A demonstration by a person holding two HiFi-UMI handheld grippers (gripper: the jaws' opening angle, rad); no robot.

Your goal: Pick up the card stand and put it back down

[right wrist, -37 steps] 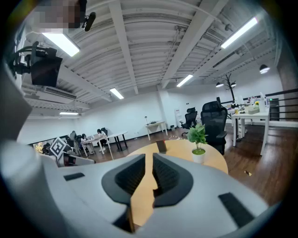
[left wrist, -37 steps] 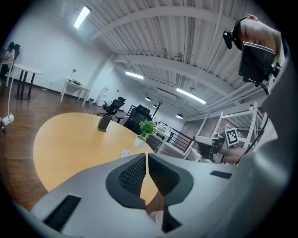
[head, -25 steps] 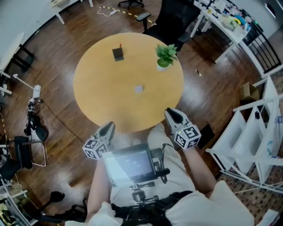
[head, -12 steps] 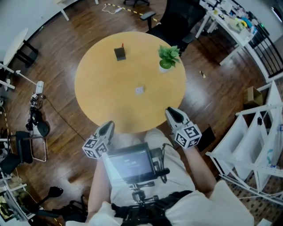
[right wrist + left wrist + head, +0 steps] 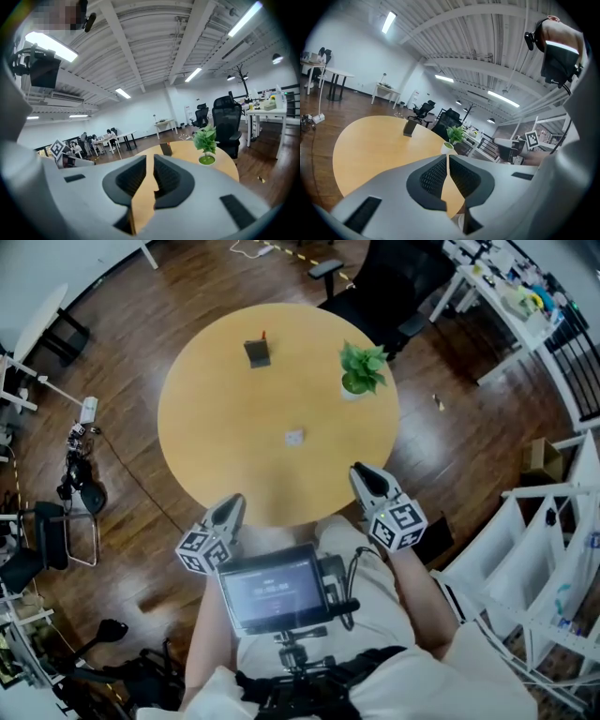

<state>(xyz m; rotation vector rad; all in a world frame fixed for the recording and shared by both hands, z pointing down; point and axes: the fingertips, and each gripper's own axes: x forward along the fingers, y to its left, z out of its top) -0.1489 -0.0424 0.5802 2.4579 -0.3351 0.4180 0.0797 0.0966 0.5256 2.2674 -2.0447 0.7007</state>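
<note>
The card stand point(image 5: 256, 352) is seen standing upright at the far side of the round table point(image 5: 211, 460), well apart from both grippers, so the reach is judged not yet begun. The left gripper point(image 5: 231, 509) and the right gripper point(image 5: 364, 480) are held at the near rim of the table, and in each gripper view the jaws are drawn almost together, with only a thin slit between the pads and nothing caught in it. Before the stand is approached, the jaws of the chosen gripper need to be spread wide enough to pass either side of it. The left gripper is judged the better choice, since the stand lies left of centre, while the potted plant point(image 5: 362, 371) stands on the right side, near the line the right gripper would take. A small pale item point(image 5: 294, 437) lies near the middle of the table and is best passed over rather than brushed. The stand looks light and narrow, so a level approach and a gentle squeeze low on its body are advised, lest it be tipped or pushed off the far edge.
</note>
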